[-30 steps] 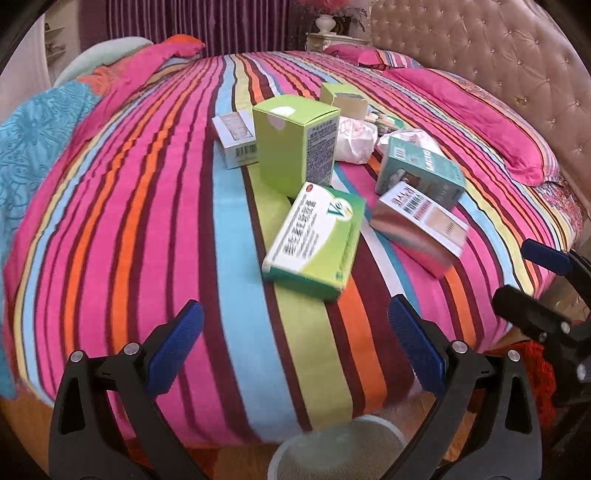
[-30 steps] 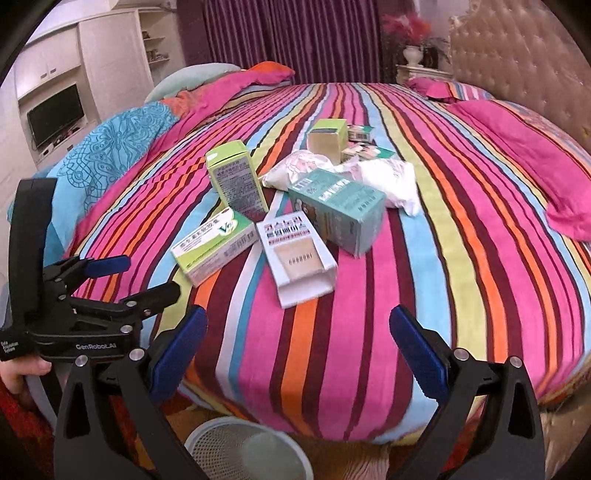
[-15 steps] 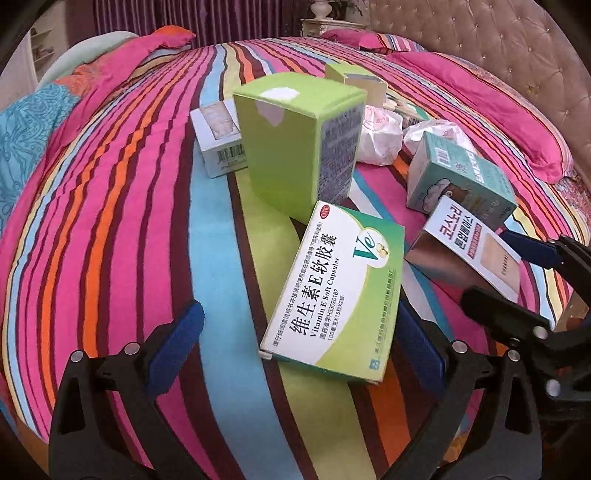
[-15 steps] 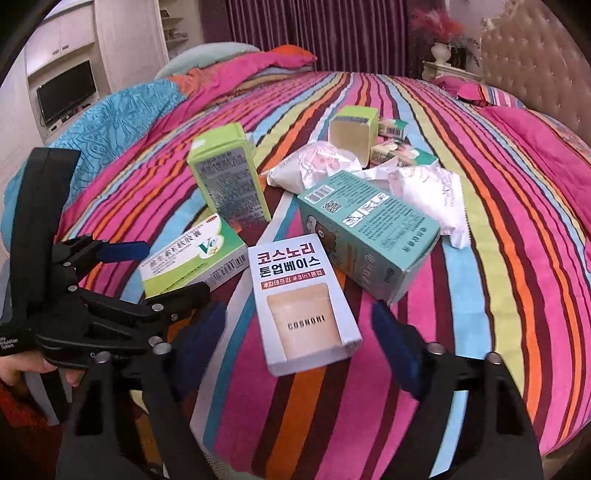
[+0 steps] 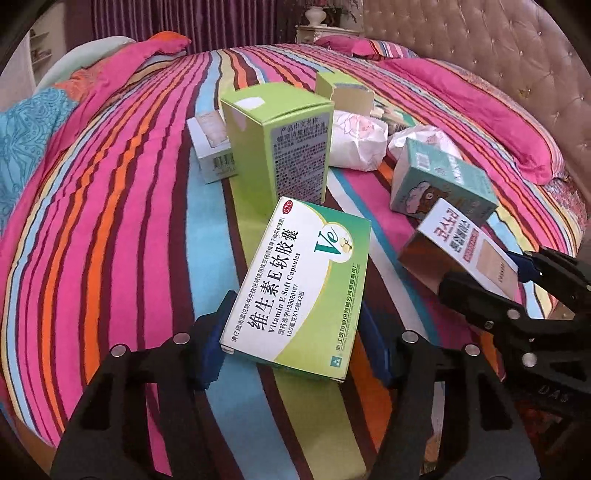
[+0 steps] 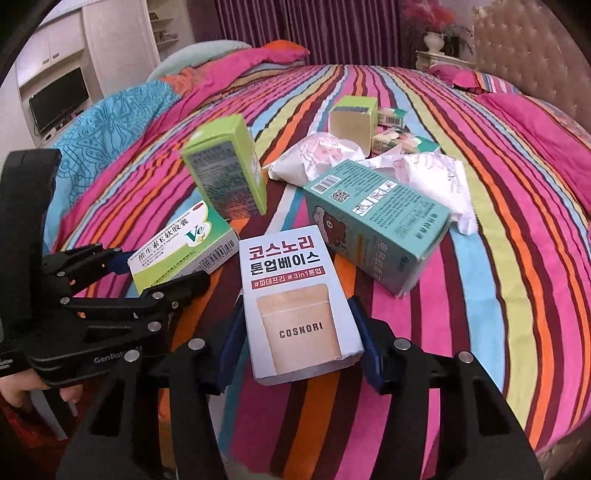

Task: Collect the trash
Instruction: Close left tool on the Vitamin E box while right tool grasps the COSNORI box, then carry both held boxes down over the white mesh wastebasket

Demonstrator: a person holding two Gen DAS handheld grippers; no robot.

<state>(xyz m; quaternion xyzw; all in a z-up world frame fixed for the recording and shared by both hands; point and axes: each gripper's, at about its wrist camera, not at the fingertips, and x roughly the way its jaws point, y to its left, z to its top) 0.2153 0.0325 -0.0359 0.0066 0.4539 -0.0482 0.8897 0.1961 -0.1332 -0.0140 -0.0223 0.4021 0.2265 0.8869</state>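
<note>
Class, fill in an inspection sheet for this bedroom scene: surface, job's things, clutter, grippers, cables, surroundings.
Surface: striped bedspread.
Job's things: Vitamin E box and COSNORI box nearest; upright green box, teal bear box, white wrappers behind.
Clutter: more small boxes further back.
Grippers: left gripper closed around the Vitamin E box; right gripper closed around the COSNORI box.
Cables: nothing seen.
Surroundings: tufted headboard, purple curtains, television.

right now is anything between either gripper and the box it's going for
Nothing visible. The left gripper already has its fingers either side of the vitamin E box, and the right gripper straddles the Cosnori box. The teal bear box lies beyond the Cosnori box, not in the way.
</note>
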